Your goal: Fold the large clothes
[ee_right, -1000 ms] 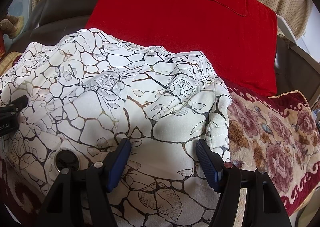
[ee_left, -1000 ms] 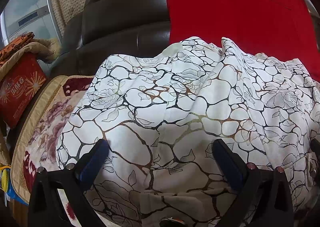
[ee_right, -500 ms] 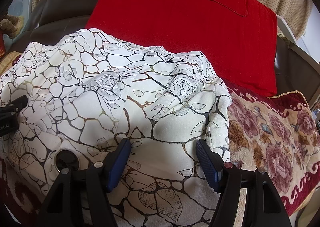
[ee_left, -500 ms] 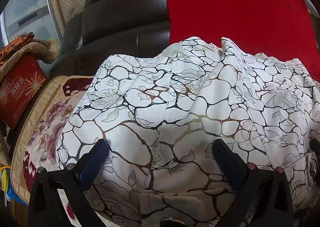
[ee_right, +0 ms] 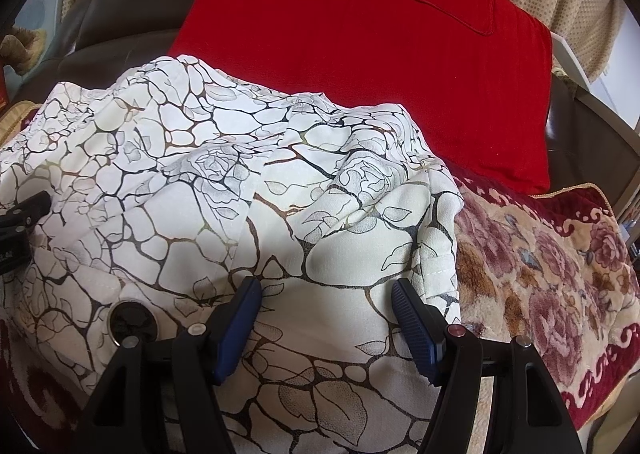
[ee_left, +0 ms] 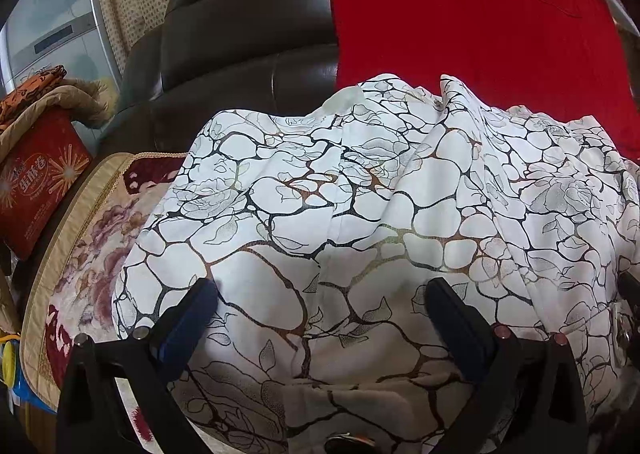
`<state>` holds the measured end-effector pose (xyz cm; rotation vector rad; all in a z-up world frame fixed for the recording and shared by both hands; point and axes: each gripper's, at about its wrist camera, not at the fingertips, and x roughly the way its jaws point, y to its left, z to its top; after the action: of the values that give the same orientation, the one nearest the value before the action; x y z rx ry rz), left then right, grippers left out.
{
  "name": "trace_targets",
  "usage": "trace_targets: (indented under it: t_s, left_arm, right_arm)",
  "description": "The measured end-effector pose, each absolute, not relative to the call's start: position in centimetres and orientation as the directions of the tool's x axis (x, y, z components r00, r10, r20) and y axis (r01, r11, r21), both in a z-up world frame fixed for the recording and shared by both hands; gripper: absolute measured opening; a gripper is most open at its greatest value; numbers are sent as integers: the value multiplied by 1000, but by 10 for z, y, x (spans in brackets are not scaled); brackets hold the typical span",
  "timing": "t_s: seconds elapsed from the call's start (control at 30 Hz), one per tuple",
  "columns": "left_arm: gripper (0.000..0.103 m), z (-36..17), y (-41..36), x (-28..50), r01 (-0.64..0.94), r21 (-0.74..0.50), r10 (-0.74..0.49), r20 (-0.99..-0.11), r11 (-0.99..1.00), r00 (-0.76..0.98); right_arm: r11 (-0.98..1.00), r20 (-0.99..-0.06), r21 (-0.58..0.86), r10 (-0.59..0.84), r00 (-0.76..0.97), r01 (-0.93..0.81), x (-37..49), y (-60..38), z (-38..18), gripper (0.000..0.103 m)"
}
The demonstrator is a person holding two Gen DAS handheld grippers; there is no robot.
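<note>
Left wrist view: both grippers poised over a crumpled garment on a sofa.

Nearest, the left gripper (ee_left: 320, 294) and right gripper (ee_right: 326, 294) stand with jaws apart, nothing clamped, though whether a pad brushes the cloth is hard to say. The white patterned garment (ee_left: 360, 214) lies bunched on the floral sofa cover (ee_right: 540, 254): soft, light, limp. Best pinched at the hemmed edge (ee_right: 436, 270). Behind it, a red cushion (ee_right: 380, 54).

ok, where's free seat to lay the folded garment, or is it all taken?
Free: the floral seat cover right of the white garment, bordered behind by the red cloth. A narrower strip of cover lies left of the garment, hemmed by the red box. Crowded: the middle, where the garment bunches under the open left gripper and right gripper.
</note>
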<state>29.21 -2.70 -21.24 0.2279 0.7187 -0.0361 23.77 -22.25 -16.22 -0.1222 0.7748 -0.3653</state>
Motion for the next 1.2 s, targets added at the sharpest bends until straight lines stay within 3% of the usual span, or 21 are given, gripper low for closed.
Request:
trace_targets:
  t_s: [0.47,0.57,0.67,0.87,1.1,1.2]
  left_arm:
    - [103,-211,-26,291,108,190,43,-651,976,758]
    - [103,-199,-17,290,60,203,77,-603,977,794]
    - [103,-188,5,293,-20,199,132,-567,980,813]
    - [103,-198,48,307,-117,181,205,-609,977,766]
    - [103,-208,62,311,-94,164,179,-637,982,750]
    - [103,-206,64,310,-85,158,167,-631,984,758]
  right_arm:
    - [927,-654,-254,-374,657,275,240,-223,-164,71]
    - [929,-658,-254,-370,656,270,240,-223,-162,71]
    - [933,-653,-230,-360,666,278,239,-229,-147,72]
    - [948,-606,-88,-294,739,305,245,-238,-103,72]
    - [976,-703,-67,-194,685,208,314,-195,-107,72]
    - [983,-816,-106,-173,551,152,348,-180,-143,71]
